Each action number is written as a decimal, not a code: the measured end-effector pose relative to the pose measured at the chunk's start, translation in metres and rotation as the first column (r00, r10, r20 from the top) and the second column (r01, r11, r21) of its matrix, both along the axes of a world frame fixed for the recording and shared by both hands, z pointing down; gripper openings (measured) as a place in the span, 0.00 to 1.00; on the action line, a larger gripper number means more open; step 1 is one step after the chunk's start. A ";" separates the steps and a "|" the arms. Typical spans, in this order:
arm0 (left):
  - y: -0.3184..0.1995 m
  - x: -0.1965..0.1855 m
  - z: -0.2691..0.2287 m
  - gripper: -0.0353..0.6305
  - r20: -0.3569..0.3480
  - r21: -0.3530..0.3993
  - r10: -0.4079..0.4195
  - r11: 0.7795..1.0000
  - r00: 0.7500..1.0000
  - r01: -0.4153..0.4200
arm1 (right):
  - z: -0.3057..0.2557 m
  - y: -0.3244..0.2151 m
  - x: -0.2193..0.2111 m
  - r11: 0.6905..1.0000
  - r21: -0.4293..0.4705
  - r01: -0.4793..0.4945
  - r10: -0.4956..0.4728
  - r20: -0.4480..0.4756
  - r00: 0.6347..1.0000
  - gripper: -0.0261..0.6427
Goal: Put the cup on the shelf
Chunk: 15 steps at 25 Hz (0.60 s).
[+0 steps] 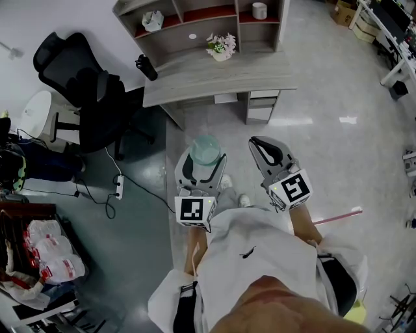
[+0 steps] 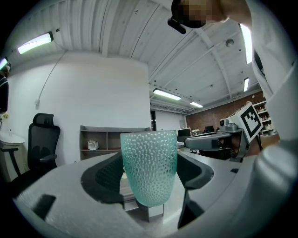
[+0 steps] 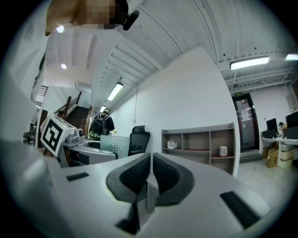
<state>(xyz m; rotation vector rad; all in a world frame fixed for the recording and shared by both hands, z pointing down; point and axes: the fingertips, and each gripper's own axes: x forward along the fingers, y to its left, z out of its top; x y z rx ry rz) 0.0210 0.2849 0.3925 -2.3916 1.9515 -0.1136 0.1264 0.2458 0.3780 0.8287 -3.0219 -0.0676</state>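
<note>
A pale green dimpled glass cup (image 1: 205, 149) (image 2: 150, 166) stands upright between the jaws of my left gripper (image 1: 204, 158) (image 2: 149, 179), which is shut on it and held above the floor. The same cup (image 3: 114, 145) shows at the left of the right gripper view. My right gripper (image 1: 265, 151) (image 3: 151, 174) is beside it, shut and empty, its pads almost touching. The grey shelf unit (image 1: 200, 26) (image 2: 109, 142) (image 3: 199, 142) stands ahead on a desk, some way off from both grippers.
The shelf holds a white mug (image 1: 259, 10) (image 3: 223, 151) at right and a white object (image 1: 153, 21) at left. On the desk (image 1: 218, 73) are a flower pot (image 1: 221, 47) and a black bottle (image 1: 146, 67). A black office chair (image 1: 88, 88) stands left, with cables on the floor (image 1: 117, 188).
</note>
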 end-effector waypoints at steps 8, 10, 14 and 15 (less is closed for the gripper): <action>-0.041 -0.025 0.001 0.62 -0.008 0.005 0.018 1.000 1.000 -0.018 | 0.002 -0.038 -0.022 1.000 -0.005 -0.027 0.027 -0.015 1.000 0.10; -0.049 -0.031 0.000 0.62 -0.011 0.010 0.020 1.000 1.000 -0.020 | 0.002 -0.047 -0.028 0.999 -0.009 -0.034 0.034 -0.016 0.999 0.10; -0.064 -0.043 0.000 0.62 -0.021 0.009 0.027 1.000 0.999 -0.027 | 0.002 -0.061 -0.041 0.999 -0.005 -0.038 0.038 -0.019 0.999 0.10; -0.067 -0.047 0.000 0.62 -0.023 0.009 0.031 0.999 0.999 -0.031 | 0.002 -0.065 -0.045 0.999 -0.004 -0.039 0.039 -0.019 0.999 0.10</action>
